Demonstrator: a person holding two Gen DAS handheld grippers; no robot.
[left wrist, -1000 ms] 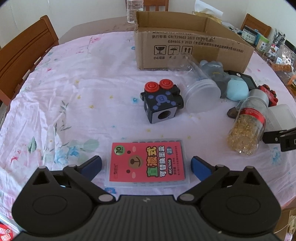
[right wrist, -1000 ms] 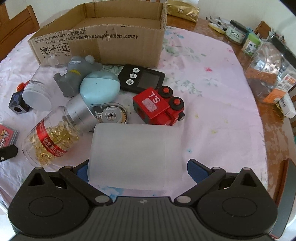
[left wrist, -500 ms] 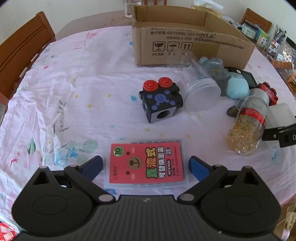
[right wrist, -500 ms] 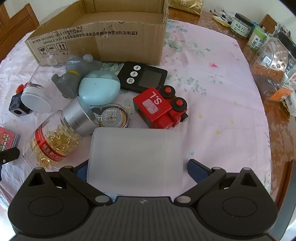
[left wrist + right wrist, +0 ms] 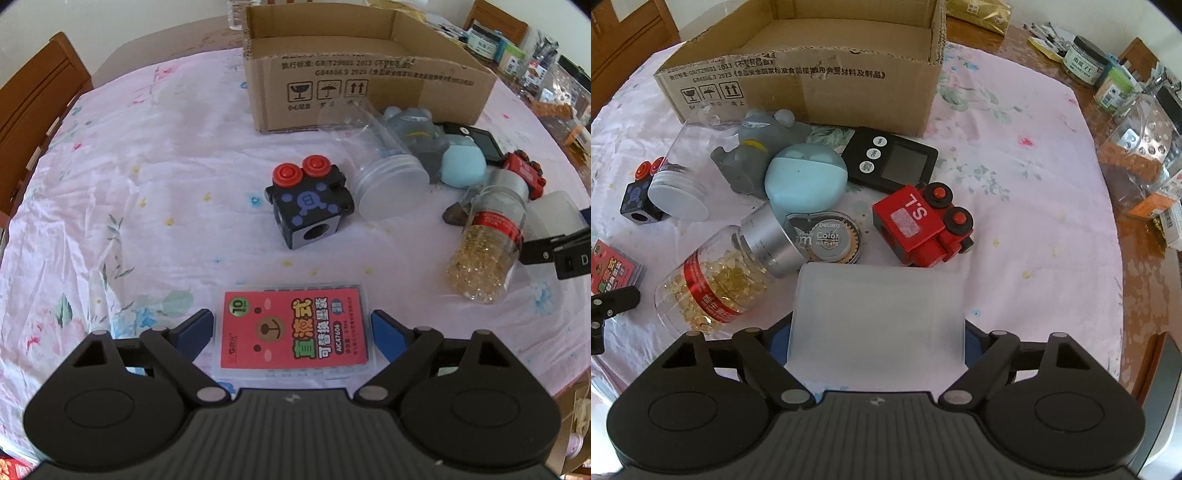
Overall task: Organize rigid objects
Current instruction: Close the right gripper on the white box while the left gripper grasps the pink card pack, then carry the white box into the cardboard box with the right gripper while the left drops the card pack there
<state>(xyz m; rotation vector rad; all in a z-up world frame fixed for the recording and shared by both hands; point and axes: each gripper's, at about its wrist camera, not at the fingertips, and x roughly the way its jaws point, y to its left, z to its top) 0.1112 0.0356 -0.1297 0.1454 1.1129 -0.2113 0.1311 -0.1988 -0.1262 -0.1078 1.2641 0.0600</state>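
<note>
My left gripper [image 5: 294, 331] straddles a flat clear case with a red label [image 5: 294, 334] that lies on the cloth; the blue fingertips [image 5: 384, 330] stand close to its sides, a thin gap showing. My right gripper [image 5: 877, 334] is shut on a frosted white plastic box [image 5: 877, 314], the pads against its sides. An open cardboard box [image 5: 362, 62] stands at the back, also in the right wrist view [image 5: 812, 70]. Loose on the cloth lie a black toy block with red knobs [image 5: 308, 205], a clear jar [image 5: 384, 177], a capsule bottle [image 5: 724, 280] and a red toy train [image 5: 921, 225].
A grey toy [image 5: 753, 155], a pale blue oval case [image 5: 805, 181], a black timer [image 5: 890, 158] and a tape dispenser [image 5: 827, 236] crowd in front of the box. Wooden chairs [image 5: 33, 107] stand at left. Jars and packets [image 5: 1115, 81] sit at the table's right edge.
The right gripper has closed in on the frosted box, its blue pads now against the sides, and moved forward. The left gripper has edged forward around the red-labelled case.
</note>
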